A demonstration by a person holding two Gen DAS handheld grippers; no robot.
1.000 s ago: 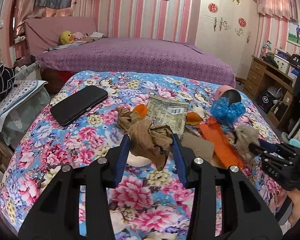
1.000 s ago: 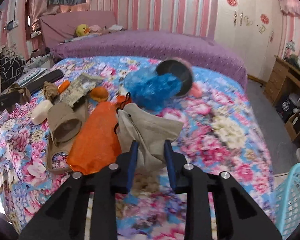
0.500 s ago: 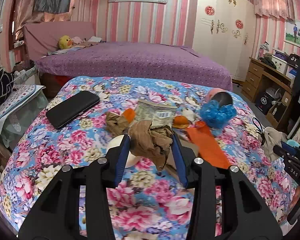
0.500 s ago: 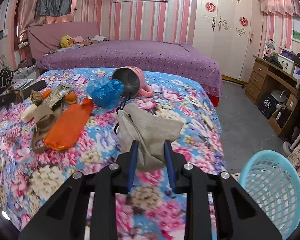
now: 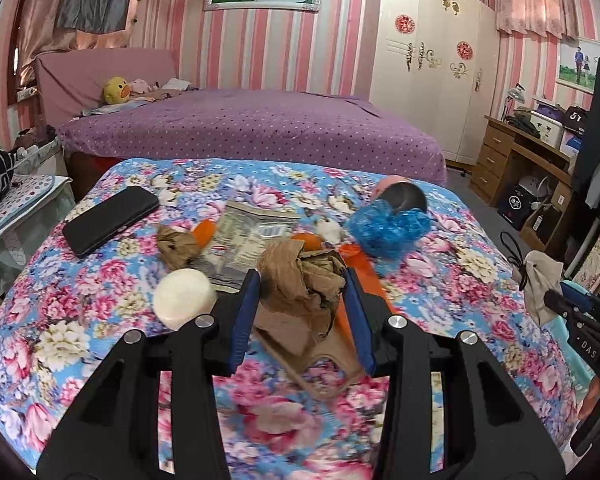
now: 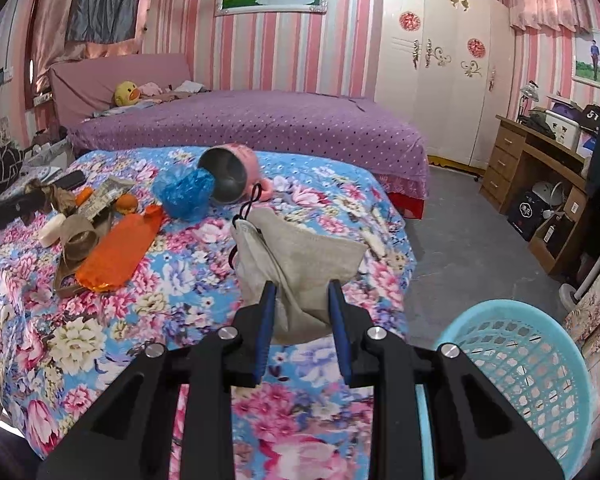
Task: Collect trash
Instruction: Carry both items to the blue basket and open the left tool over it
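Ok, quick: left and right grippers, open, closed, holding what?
Left gripper: closed on crumpled brown paper.
Right gripper: closed on a grey drawstring pouch.

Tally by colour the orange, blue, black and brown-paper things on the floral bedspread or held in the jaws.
Orange: 3 (long bag, small piece, another)
Blue: 1 (plastic bag)
Black: 1 (phone)
Brown: 2 (crumpled paper lying, crumpled paper held)
Total: 7

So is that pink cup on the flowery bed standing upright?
No, the pink cup lies on its side on the bedspread, its dark steel mouth facing the crumpled blue plastic bag beside it.
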